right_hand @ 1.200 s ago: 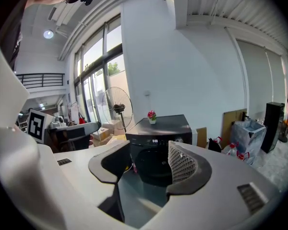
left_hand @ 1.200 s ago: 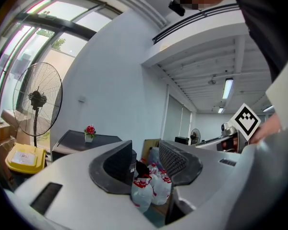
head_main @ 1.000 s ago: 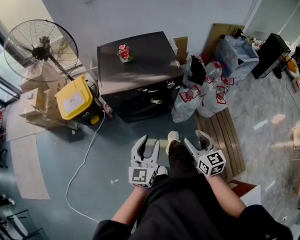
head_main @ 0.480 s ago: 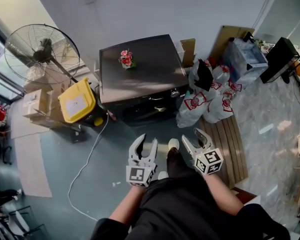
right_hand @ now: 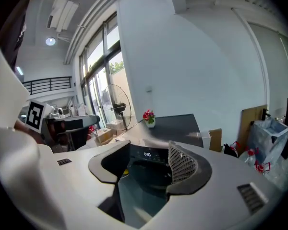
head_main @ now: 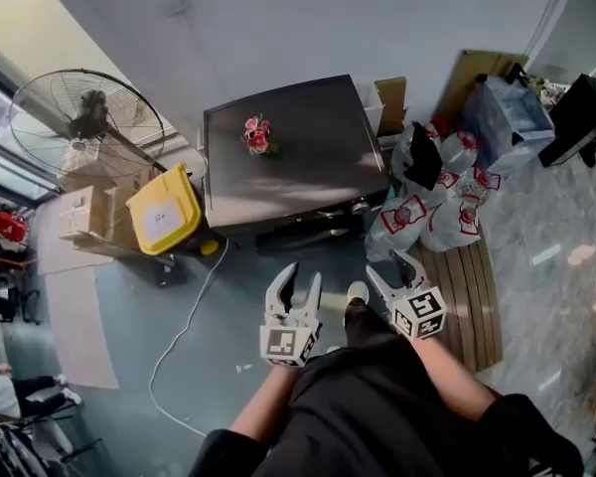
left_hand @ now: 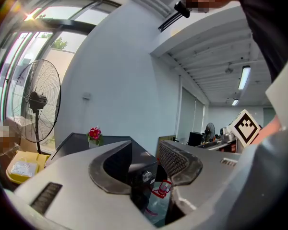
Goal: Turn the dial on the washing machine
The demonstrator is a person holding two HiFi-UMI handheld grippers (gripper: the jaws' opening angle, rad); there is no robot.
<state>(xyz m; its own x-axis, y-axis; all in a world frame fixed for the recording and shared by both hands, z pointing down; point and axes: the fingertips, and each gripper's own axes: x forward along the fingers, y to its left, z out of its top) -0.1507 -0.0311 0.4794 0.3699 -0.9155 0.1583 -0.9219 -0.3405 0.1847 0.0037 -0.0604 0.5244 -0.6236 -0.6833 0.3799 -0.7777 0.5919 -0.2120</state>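
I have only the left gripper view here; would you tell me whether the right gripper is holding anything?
Observer: No. The right gripper has its jaws apart, with nothing between them.
Operator: Thank you. Does the dark washing machine show any sign of being on?
Observer: Yes. The right gripper view shows a small lit display on its front panel reading 0:30.
Operator: Is anything lying on the floor on the way there?
Observer: In the head view, a thin white cable trails across the blue-grey floor, off to the left of the left gripper.
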